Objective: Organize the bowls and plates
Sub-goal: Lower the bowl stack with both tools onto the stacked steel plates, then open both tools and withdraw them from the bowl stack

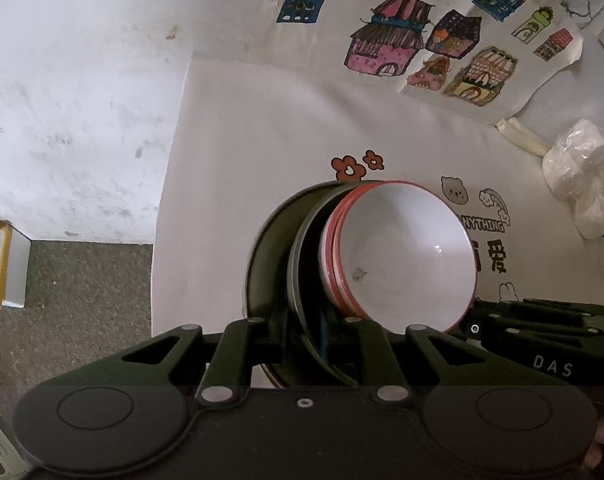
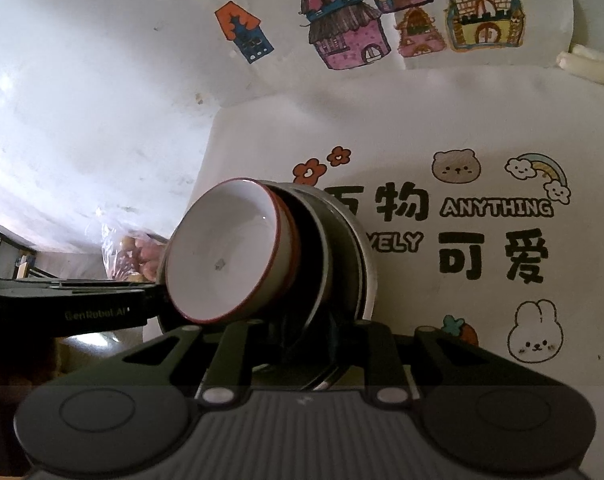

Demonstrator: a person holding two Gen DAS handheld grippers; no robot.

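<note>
Two white bowls with red rims are nested and sit in a stack of dark plates. The stack is held between both grippers above a white table. My left gripper is shut on the plates' rim on one side. In the right wrist view the bowls lean left and the plates stand behind them. My right gripper is shut on the plates' rim on the opposite side. The fingertips are hidden by the dishes.
The white table has cartoon prints and black lettering. A sheet of coloured house drawings lies at the back. A white plastic bag lies at the right. A bag of pink items sits at the left, beyond the table edge.
</note>
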